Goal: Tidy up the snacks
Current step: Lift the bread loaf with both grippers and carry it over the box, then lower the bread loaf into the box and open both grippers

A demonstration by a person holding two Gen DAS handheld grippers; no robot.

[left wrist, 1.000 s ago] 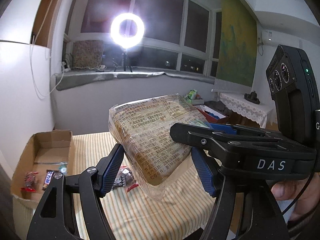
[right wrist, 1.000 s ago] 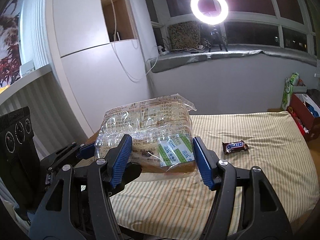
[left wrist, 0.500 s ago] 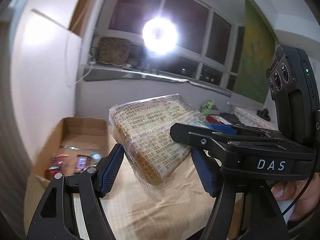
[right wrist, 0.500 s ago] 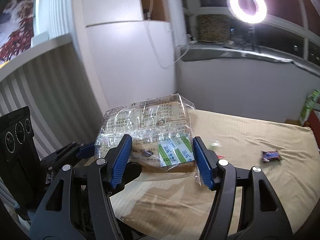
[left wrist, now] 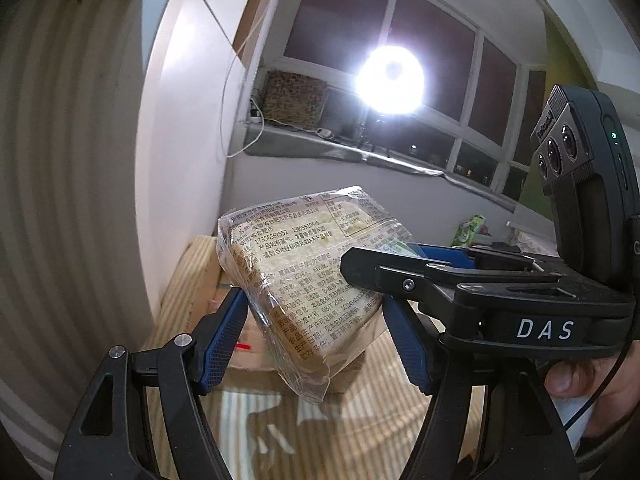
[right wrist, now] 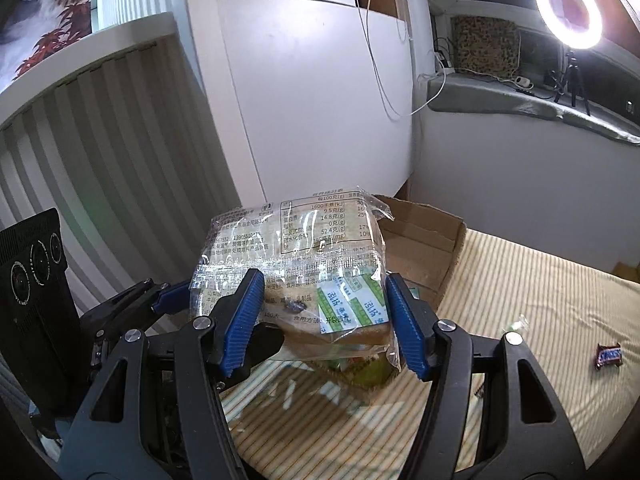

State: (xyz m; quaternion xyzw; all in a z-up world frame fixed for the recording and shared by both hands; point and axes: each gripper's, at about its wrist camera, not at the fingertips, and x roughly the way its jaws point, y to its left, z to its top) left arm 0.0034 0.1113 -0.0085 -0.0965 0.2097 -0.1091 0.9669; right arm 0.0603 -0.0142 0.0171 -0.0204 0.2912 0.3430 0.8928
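Observation:
A clear bag of sliced bread (left wrist: 304,264) printed with black text hangs in the air, held from two sides. My left gripper (left wrist: 316,320) is shut on its near corner, blue pads pressing the plastic. My right gripper (right wrist: 324,320) is shut on the end with the green label, and the bag of bread (right wrist: 296,240) rises ahead of its fingers. The right gripper's black body (left wrist: 480,292) reaches in from the right in the left wrist view. An open cardboard box (right wrist: 424,232) lies just behind and below the bag; in the left wrist view the box (left wrist: 248,356) is mostly hidden.
The box sits on a striped bedcover (right wrist: 520,280) in the corner by a white cabinet (right wrist: 312,100). A chocolate bar (right wrist: 609,355) and a small clear wrapper (right wrist: 516,324) lie on the cover to the right. A ring light (right wrist: 568,8) glares from the window sill. A hand (left wrist: 572,376) grips the right handle.
Both grippers have swung left with the bread bag still held between them. The cardboard box has come from the far left to right under and behind the bag.

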